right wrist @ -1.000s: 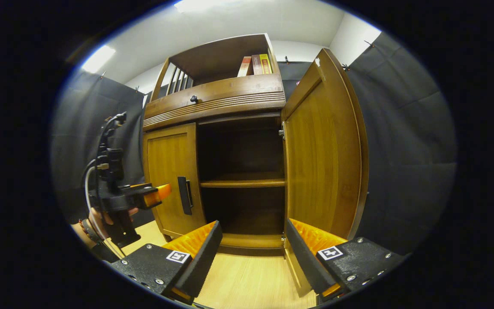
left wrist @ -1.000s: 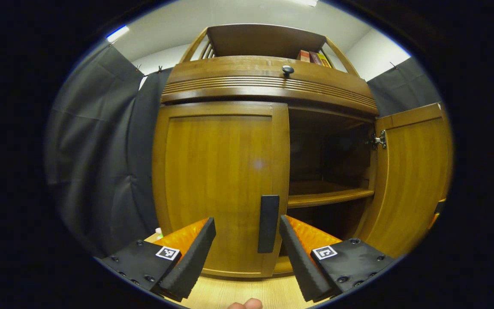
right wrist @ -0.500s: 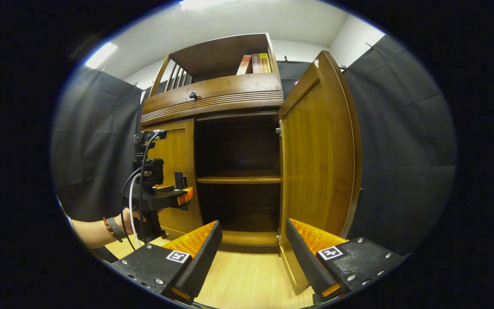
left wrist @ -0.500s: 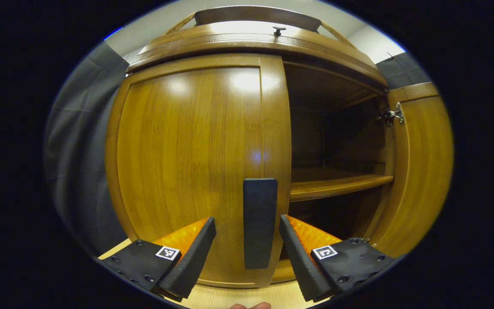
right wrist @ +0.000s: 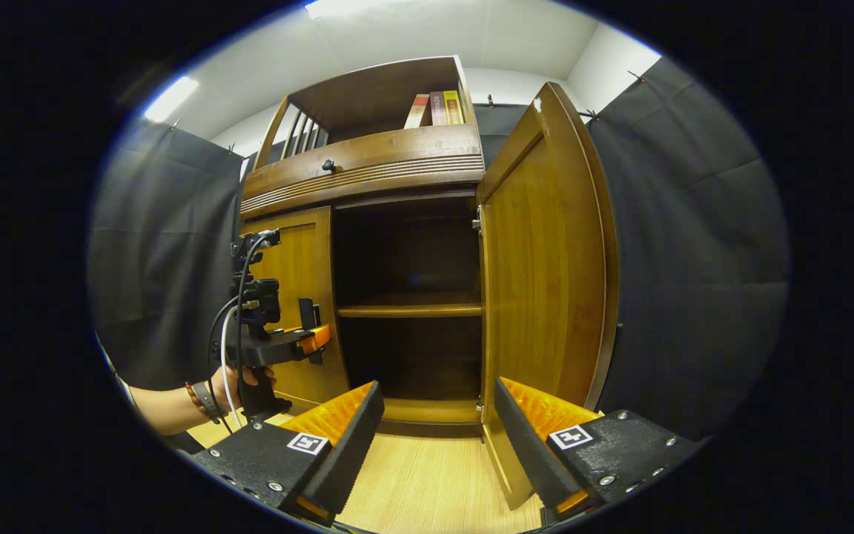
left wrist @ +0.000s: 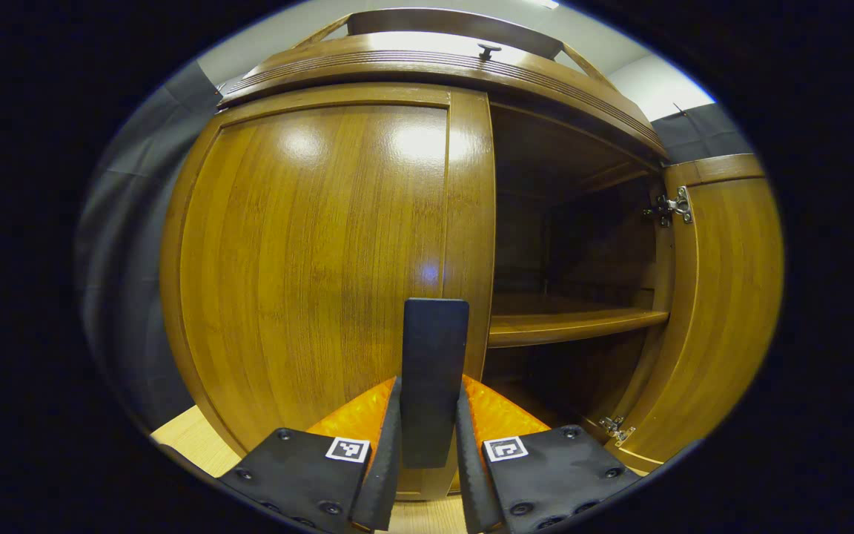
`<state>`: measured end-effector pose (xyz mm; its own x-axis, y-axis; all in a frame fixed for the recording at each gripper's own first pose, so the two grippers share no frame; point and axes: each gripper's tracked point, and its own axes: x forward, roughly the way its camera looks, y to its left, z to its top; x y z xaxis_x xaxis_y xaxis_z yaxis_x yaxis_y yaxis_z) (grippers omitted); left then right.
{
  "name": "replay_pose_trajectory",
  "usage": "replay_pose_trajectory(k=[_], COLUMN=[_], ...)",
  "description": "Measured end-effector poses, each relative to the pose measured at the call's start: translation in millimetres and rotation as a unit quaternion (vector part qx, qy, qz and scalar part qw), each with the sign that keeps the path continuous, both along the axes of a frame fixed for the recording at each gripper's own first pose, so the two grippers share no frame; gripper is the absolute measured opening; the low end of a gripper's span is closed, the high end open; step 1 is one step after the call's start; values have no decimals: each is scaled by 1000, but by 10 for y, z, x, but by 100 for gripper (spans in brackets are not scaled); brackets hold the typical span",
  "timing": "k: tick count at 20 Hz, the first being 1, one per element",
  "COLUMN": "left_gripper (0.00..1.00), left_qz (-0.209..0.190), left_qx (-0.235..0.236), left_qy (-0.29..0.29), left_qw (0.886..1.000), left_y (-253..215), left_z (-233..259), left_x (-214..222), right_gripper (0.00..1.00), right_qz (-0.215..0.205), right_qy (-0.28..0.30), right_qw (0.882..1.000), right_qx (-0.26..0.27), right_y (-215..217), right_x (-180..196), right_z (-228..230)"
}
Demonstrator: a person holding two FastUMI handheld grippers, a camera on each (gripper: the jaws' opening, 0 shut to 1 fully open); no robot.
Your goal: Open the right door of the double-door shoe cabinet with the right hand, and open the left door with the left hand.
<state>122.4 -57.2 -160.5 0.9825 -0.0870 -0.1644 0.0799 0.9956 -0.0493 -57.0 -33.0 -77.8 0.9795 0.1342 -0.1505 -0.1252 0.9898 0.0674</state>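
The wooden shoe cabinet (right wrist: 368, 159) stands on a light floor. Its right door (right wrist: 545, 274) hangs wide open and bares a dark inside with one shelf (right wrist: 408, 310). The left door (left wrist: 316, 252) is closed. A dark upright handle (left wrist: 433, 378) runs down that door's right edge, and my left gripper (left wrist: 428, 445) is shut on it, a finger pressing each side. In the right gripper view the left gripper (right wrist: 307, 343) sits at that handle, held by a hand (right wrist: 238, 378). My right gripper (right wrist: 438, 437) stands open, low in front of the cabinet opening, holding nothing.
The open right door (left wrist: 723, 297) stands at the right in the left gripper view, with a metal hinge (left wrist: 670, 206) near its top. A drawer with a dark knob (right wrist: 328, 166) sits above the doors, and books (right wrist: 434, 110) stand on the top shelf. Black cloth (right wrist: 694, 222) hangs on both sides.
My left gripper has moved in to the left door's handle and shut on it. My right gripper has stayed open and nearly still in front of the opening.
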Motion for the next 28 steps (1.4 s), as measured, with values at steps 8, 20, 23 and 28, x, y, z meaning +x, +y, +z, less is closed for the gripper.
replay_pose_trajectory(k=[8, 20, 23, 28], left_gripper=[34, 31, 28, 24], left_qz=[14, 58, 91, 124], left_qx=[17, 26, 30, 36], left_qy=[9, 28, 26, 28], left_qw=[1000, 998, 995, 991], left_y=[30, 610, 851, 1141], left_z=[-13, 284, 337, 388], left_x=[-125, -1390, -1642, -1897], right_gripper=[93, 93, 100, 100], right_qz=[11, 48, 57, 58], right_qy=[5, 10, 9, 12], right_qw=[1000, 999, 998, 998], right_qx=[-10, -20, -24, -18], right_y=[77, 395, 508, 628], right_x=[-75, -67, -12, -15], right_z=[-32, -94, -78, -105])
